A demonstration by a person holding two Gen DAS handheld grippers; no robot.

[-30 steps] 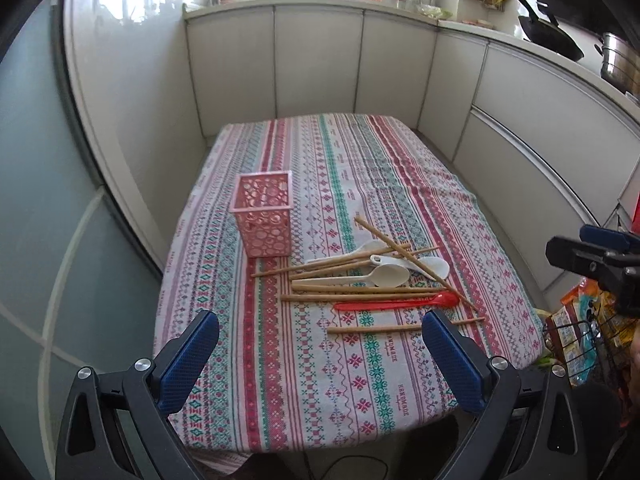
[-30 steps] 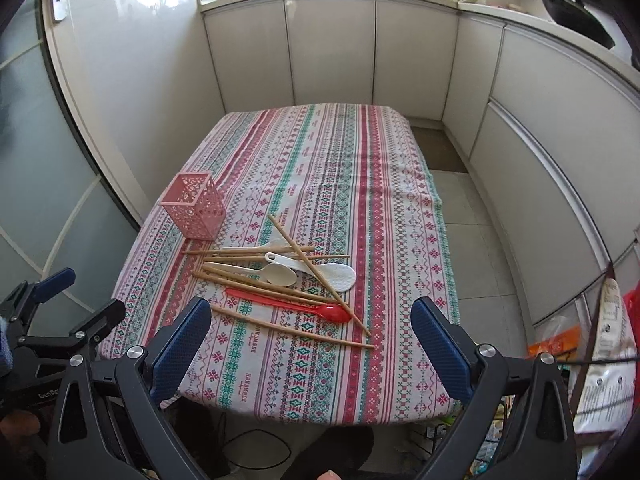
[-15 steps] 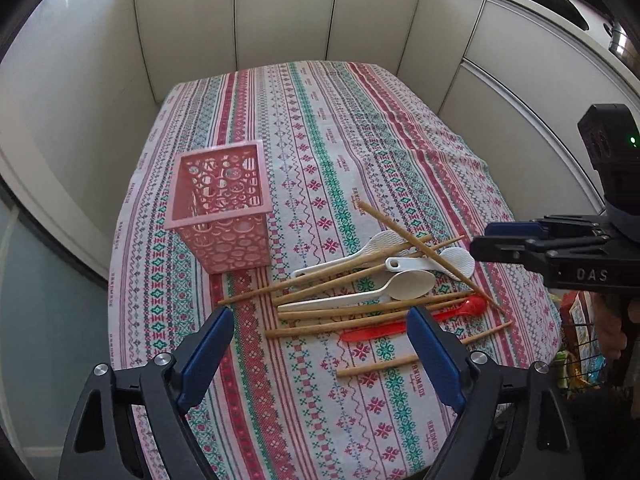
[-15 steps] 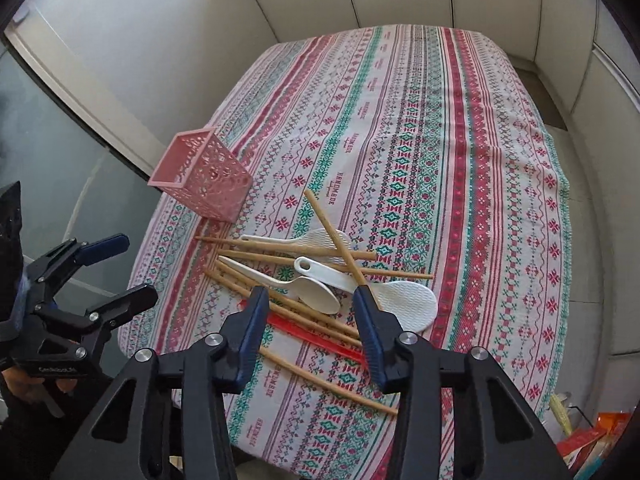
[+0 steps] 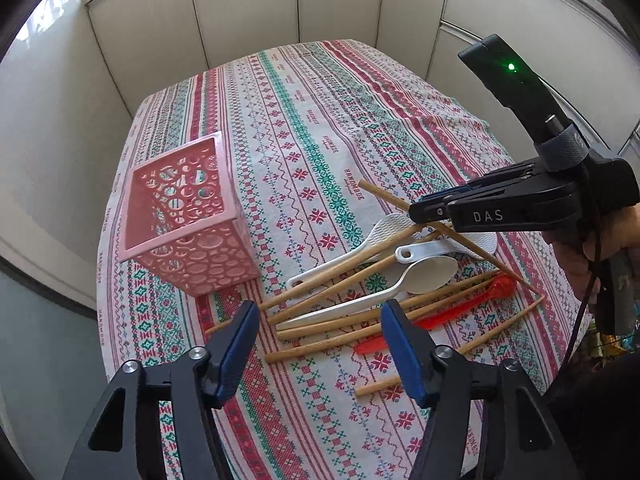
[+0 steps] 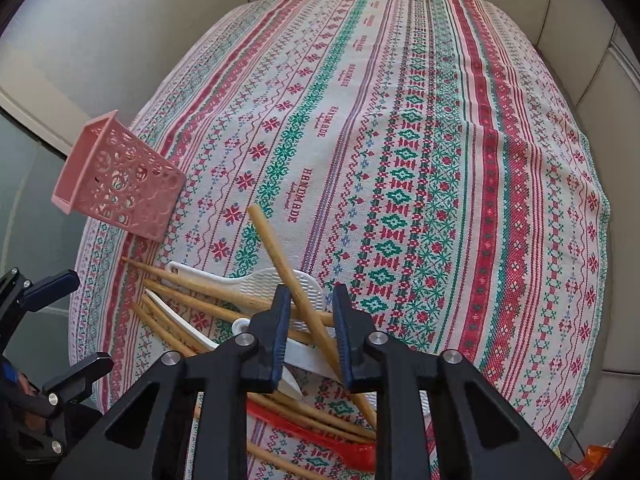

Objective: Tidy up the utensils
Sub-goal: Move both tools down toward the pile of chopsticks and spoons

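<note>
Step in hand: topmost chopstick [image 6: 288, 276] is being straddled by right claw [image 6: 308, 316], jaws narrowed but unclamped; left claw [image 5: 316, 344] is being held apart. Next: closing, then carrying to pink basket [image 6: 116, 180] at ten o'clock.

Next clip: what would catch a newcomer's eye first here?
The jumble of utensils: wooden chopsticks, white spoons and a red spoon heaped near the front edge of the patterned tablecloth. The right gripper straddles the topmost chopstick. An empty pink perforated basket stands left.
</note>
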